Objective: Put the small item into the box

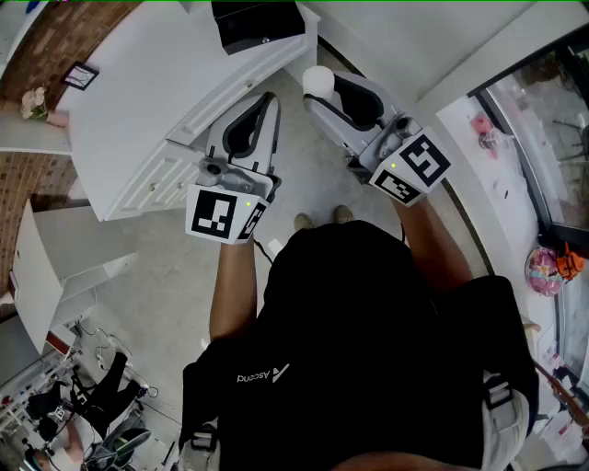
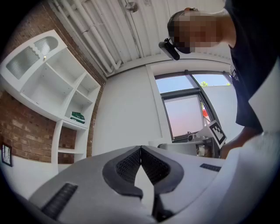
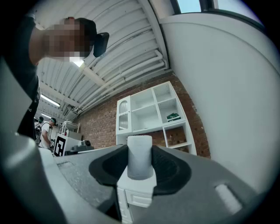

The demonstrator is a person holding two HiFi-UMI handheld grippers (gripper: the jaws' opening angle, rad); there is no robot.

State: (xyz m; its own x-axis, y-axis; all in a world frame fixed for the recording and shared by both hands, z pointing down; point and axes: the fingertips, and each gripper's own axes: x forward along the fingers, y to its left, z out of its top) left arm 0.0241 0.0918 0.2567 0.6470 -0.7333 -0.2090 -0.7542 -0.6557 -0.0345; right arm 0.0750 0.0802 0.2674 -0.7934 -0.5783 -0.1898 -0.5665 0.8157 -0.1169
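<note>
At the left of the head view a white cabinet (image 1: 138,120) is filling the 10 o'clock side. Its drawer-front edge is running slantwise just beside the left gripper (image 1: 267,103). That gripper is hanging over the floor (image 1: 166,267) with its jaws pressing together on nothing. A black box (image 1: 258,23) is sitting on the cabinet top at the gripper's 12 o'clock, near the top's right-hand edge. A strip of floor is lying open between the two tools. The right gripper (image 1: 322,92) is clamping a small white cylinder (image 1: 317,79), which is sticking up out of the jaws at about 4 o'clock of the box and apart from it. At this gripper's 3 o'clock a white wall (image 1: 479,55) is closing in slantwise.

Only the head view is showing the box and the cabinet's drawers. The left gripper view is showing its jaw tips meeting, a white shelf unit (image 2: 57,87) on a brick wall (image 2: 26,131), and a window (image 2: 188,109) at 2 o'clock. The right gripper view is showing the cylinder touching both pads, with the shelf unit behind it at 12 o'clock.
</note>
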